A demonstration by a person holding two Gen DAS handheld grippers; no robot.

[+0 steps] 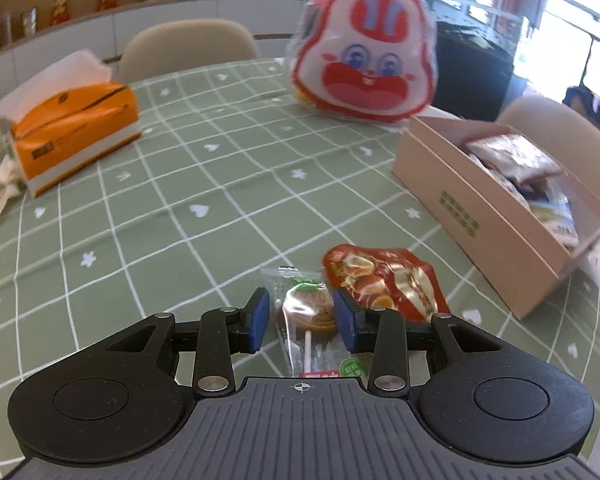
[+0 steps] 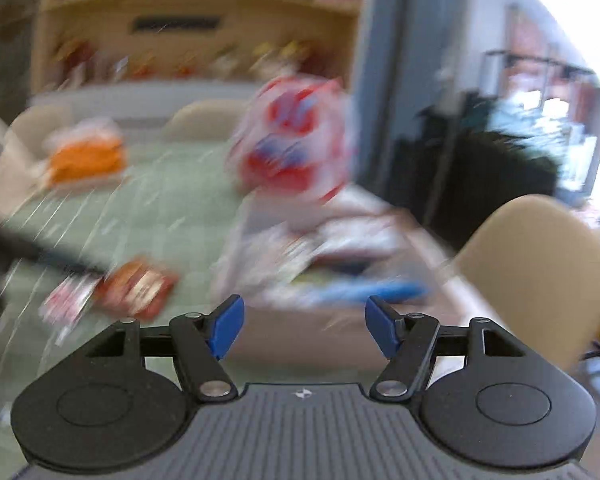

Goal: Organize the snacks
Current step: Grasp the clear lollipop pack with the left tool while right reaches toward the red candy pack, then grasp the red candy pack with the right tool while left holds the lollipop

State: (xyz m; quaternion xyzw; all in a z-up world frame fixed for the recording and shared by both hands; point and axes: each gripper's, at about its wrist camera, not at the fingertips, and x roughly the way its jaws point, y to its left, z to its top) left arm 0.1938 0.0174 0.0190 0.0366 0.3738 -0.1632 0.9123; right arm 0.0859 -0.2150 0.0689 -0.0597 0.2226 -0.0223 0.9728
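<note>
A lollipop (image 1: 308,316) in a clear wrapper lies on the green checked tablecloth (image 1: 188,200). My left gripper (image 1: 303,320) is low over it and open, with the candy between the blue pads; the right pad is close against it and a sliver of cloth shows at the left pad. A red snack packet (image 1: 384,280) lies just right of the lollipop. A pink box (image 1: 480,216) at the right holds several snack packets. My right gripper (image 2: 302,324) is open with nothing between its fingers, in front of the blurred box (image 2: 340,264).
A big rabbit-face snack bag (image 1: 364,50) sits at the table's far side, beside the box. An orange tissue pack (image 1: 72,120) is at far left. Beige chairs (image 1: 188,44) surround the table, one (image 2: 540,264) near the right gripper. The right wrist view is motion-blurred.
</note>
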